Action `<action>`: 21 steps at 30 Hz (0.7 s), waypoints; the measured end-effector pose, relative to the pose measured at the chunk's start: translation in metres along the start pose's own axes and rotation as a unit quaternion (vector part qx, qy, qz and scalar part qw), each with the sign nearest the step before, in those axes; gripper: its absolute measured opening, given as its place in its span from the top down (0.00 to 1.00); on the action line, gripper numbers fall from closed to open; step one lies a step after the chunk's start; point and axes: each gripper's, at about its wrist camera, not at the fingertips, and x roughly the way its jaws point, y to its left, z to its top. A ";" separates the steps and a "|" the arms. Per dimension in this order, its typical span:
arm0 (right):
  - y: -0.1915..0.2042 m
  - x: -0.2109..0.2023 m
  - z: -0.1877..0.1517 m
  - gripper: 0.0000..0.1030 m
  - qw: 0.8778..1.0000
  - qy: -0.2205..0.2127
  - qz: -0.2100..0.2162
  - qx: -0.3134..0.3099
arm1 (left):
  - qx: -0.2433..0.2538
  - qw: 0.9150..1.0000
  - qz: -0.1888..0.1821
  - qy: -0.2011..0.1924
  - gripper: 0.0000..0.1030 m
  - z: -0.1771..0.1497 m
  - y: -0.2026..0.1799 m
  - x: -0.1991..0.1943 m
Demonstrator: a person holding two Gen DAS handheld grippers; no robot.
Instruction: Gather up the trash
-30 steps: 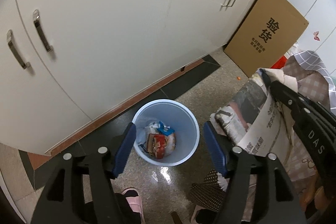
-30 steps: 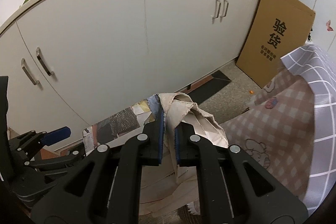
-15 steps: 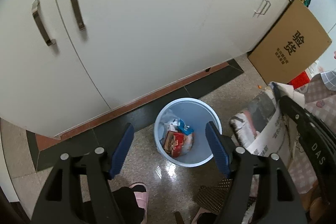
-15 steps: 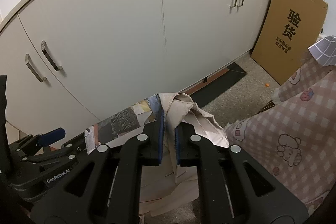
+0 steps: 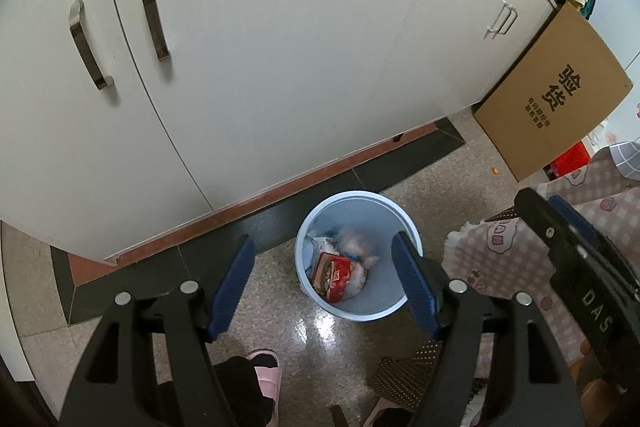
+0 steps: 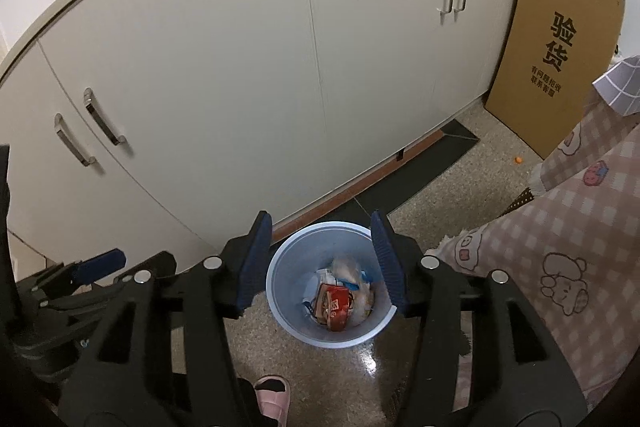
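A light blue trash bin (image 5: 394,223) stands on the speckled floor before the white cabinets; it also shows in the right wrist view (image 6: 282,267). Inside lie a red snack wrapper (image 5: 334,273), a pale crumpled wad (image 5: 356,245) and other scraps; the red wrapper (image 6: 336,303) and the pale wad (image 6: 352,273) show in the right wrist view too. My left gripper (image 5: 322,285) is open and empty above the bin. My right gripper (image 6: 322,261) is open and empty, also above the bin. The right gripper's body shows at the right of the left wrist view (image 5: 576,259).
White cabinets (image 6: 224,75) with metal handles run behind the bin. A brown cardboard sheet (image 6: 560,51) leans at the right. A pink checked cloth (image 6: 568,235) hangs at the right. A pink slipper (image 6: 274,397) is on the floor below the bin.
My right gripper has opened and let go of the crumpled newspaper it held; a pale wad now lies in the bin. The left gripper has drawn back and up slightly.
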 end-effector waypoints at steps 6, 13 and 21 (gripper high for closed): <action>-0.003 -0.034 -0.003 0.50 1.000 -0.022 -0.018 -0.006 | 0.014 0.999 -0.020 -0.022 0.33 -0.003 -0.016 -0.029; -0.012 -0.098 -0.003 0.49 0.998 -0.060 -0.024 0.005 | 0.045 0.996 -0.041 -0.070 0.32 -0.009 -0.046 -0.088; -0.039 -0.203 -0.010 0.41 0.990 -0.132 -0.044 0.040 | 0.111 0.980 -0.075 -0.148 0.25 -0.031 -0.092 -0.179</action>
